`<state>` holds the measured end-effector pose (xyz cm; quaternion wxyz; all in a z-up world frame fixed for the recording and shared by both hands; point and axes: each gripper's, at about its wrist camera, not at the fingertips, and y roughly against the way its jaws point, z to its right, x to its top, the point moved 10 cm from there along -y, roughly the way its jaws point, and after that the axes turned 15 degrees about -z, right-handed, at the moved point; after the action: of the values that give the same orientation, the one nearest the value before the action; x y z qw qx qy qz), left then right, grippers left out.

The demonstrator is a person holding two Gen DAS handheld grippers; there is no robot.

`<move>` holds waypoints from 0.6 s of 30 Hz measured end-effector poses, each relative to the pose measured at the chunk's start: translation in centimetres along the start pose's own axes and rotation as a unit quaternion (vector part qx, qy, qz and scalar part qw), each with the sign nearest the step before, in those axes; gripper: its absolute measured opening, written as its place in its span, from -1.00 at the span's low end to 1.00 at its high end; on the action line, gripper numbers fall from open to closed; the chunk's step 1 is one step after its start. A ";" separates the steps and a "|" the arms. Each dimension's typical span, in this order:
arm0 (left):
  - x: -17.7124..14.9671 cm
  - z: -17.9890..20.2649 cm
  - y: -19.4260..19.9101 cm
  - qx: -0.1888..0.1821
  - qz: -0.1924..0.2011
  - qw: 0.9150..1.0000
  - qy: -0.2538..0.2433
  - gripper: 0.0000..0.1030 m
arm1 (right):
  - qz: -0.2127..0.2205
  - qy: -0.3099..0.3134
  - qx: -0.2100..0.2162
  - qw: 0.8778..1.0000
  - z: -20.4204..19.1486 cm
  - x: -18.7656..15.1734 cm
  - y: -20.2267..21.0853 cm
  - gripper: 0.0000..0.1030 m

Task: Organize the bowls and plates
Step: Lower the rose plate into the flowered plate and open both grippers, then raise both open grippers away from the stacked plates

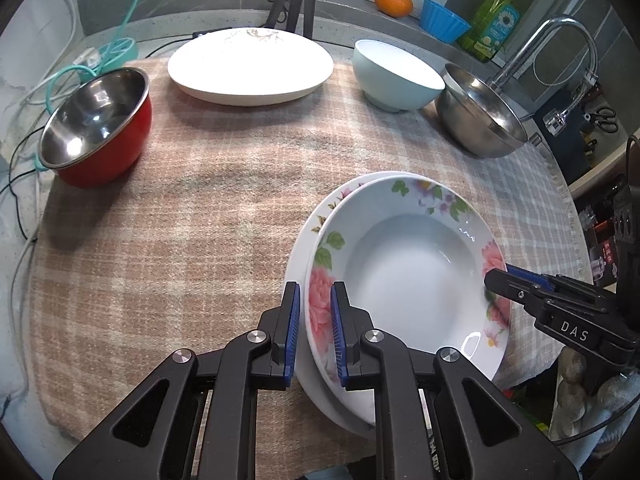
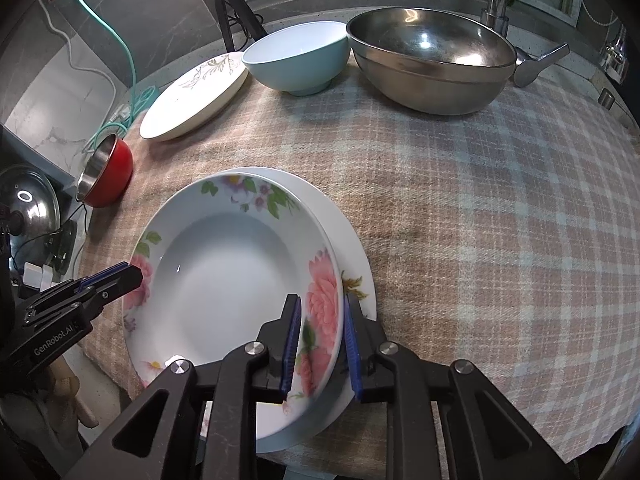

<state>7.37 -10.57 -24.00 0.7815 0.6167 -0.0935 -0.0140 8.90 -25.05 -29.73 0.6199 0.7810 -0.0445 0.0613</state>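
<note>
A deep floral plate (image 1: 408,272) (image 2: 224,280) rests on a plain white plate (image 1: 298,256) (image 2: 354,240) on the checked cloth, near its front edge. My left gripper (image 1: 315,320) is shut on the floral plate's left rim, which runs between the blue pads. On the opposite rim, my right gripper (image 2: 322,328) also has the rim between its pads and grips it. Each gripper shows in the other view too: the right gripper (image 1: 496,280) at the plate's right rim, the left gripper (image 2: 120,276) at its left rim. The plate's underside is hidden.
A red bowl (image 1: 100,120) with a steel inside stands at the far left. At the back are a cream plate (image 1: 248,68), a light blue bowl (image 1: 396,76) and a large steel bowl (image 1: 476,116). A faucet (image 1: 560,40) rises behind. Cables (image 1: 60,80) lie at the left.
</note>
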 end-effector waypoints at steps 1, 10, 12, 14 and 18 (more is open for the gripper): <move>0.0 -0.1 0.1 0.000 0.002 1.000 0.002 -0.74 | 0.000 0.000 0.000 1.000 0.0 0.0 0.0 -0.61; 0.5 -0.7 1.6 -0.006 0.018 1.000 0.011 -0.73 | 0.008 -0.005 -0.004 1.000 0.0 0.1 0.5 -0.55; 0.6 -1.0 2.0 -0.008 0.021 1.000 0.013 -0.74 | 0.012 -0.004 -0.002 1.000 -0.1 0.3 1.0 -0.55; 0.9 -1.3 2.4 -0.010 0.024 1.000 0.016 -0.73 | 0.017 -0.001 -0.002 1.000 -0.4 0.6 1.5 -0.55; 1.5 -2.3 3.2 -0.015 0.028 0.999 0.023 -0.73 | 0.030 0.007 0.004 1.000 -1.5 1.6 2.8 -0.55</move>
<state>8.94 -7.85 -21.25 0.7926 0.6023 -0.0924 0.0204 10.00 -24.24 -26.47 0.6146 0.7816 -0.0639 0.0855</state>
